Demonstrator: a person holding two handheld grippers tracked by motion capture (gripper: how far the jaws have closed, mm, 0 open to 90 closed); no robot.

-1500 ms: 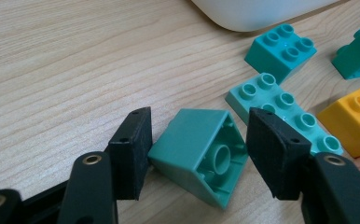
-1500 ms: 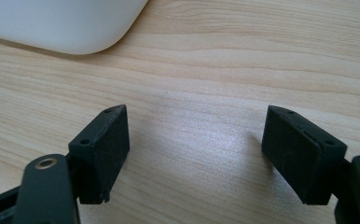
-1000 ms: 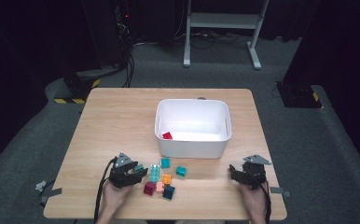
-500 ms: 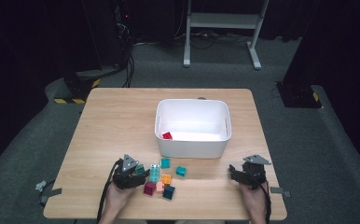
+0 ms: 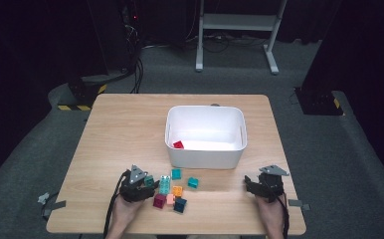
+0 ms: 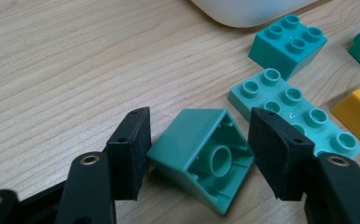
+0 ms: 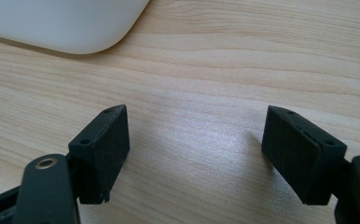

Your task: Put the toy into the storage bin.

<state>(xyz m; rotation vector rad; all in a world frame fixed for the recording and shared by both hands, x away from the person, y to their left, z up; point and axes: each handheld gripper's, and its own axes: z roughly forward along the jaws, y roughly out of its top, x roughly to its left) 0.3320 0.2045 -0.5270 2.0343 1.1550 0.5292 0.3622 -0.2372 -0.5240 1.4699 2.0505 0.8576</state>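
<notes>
Between the black jaws of our left tool (image 6: 199, 140) lies a green sloped brick (image 6: 201, 156), tipped on its side on the tabletop (image 6: 66, 70) so that its hollow underside with the round tube faces the camera. The left pad touches its lower left edge and the right pad sits just at its upper right corner; the jaws have just been closing a little around it, but we judge that they are not yet pressing, so the brick is framed rather than pinched. From above, the left tool (image 5: 141, 185) sits at the left edge of the loose cluster of bricks, just in front of the white bin (image 5: 205, 152), which already holds a red brick (image 5: 178, 145). We expect this piece to be very light, hard and stiff, with smooth glossy plastic that could slip. Its slanted face is a poor seat for a pad, since squeezing on a slope tends to squirt the brick out. We would rather take it across two flat parallel walls, square to the pads. A pale teal studded plate (image 6: 290, 109) lies just beside the right pad and could get nudged. Our right tool (image 7: 194, 149) rests spread wide over bare wood with nothing between its jaws.
</notes>
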